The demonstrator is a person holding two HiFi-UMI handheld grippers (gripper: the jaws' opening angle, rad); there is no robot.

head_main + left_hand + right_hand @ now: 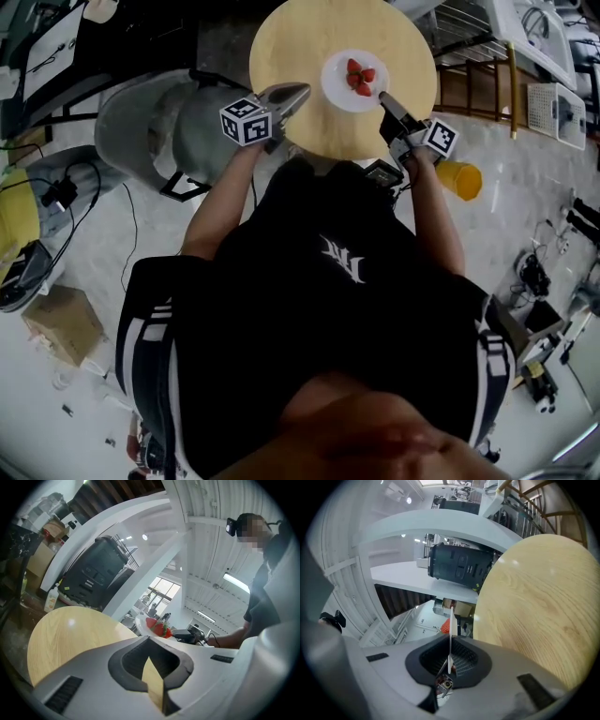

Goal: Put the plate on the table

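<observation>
1. Two claws reach over the near edge of a round wooden surface [300, 37], one in each of the person's hands.
2. The right claw [384, 97] is clenched on the near right rim of a white plate [334, 73]. In the right gripper view that rim runs edge-on as a thin white line between the dark pads.
3. The plate sits over the right half of the surface, closer to the near edge than to the far one. I cannot tell whether its underside touches the wood or hangs just above it.
4. A few red strawberries [359, 78] lie bunched in the middle of the plate.
5. The left claw [298, 91] is clenched on nothing, its tips drawn together. It lies just left of the plate and apart from it, pointing across the near edge of the surface.
6. In the left gripper view only a thin wedge of wood shows between the pads, and the plate with its strawberries lies beyond them to the right.
7. A grey chair [141, 117] stands on the floor just left of the surface.
8. An orange container [459, 178] stands on the floor near the right forearm.
9. A cardboard box [64, 323] lies on the floor at the near left, well apart from the surface.
</observation>
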